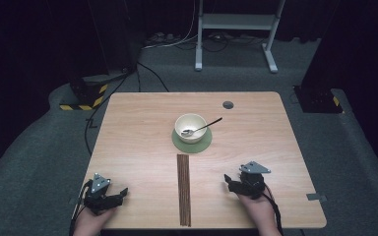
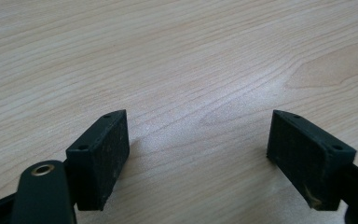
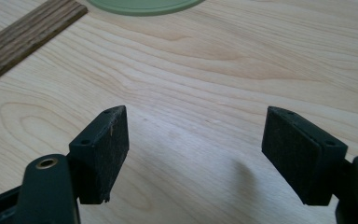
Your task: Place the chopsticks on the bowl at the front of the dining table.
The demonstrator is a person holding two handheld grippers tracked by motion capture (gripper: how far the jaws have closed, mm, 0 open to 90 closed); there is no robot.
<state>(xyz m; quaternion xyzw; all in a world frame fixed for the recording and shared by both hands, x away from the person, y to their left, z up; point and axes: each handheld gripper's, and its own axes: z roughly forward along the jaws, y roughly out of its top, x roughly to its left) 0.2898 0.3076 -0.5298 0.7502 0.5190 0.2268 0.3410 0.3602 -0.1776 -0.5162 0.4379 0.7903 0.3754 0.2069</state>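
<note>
A cream bowl (image 1: 190, 127) with a metal spoon (image 1: 202, 128) in it stands on a round green mat (image 1: 192, 142) at the table's middle. A dark wooden strip (image 1: 183, 189) runs from the mat toward the front edge. My left gripper (image 1: 123, 192) rests near the front left corner, jaws wide apart over bare wood (image 2: 198, 135). My right gripper (image 1: 230, 181) sits right of the strip, also open with nothing between its pads (image 3: 196, 140). In the right gripper view the strip (image 3: 25, 37) and the mat's edge (image 3: 144, 5) lie ahead.
The light wooden table (image 1: 128, 128) has a small round grey cap (image 1: 228, 104) near its far edge and a grey clip (image 1: 316, 197) at the front right. Beyond it stand a white metal frame (image 1: 236, 22), floor cables and a striped black-and-yellow block (image 1: 86, 96).
</note>
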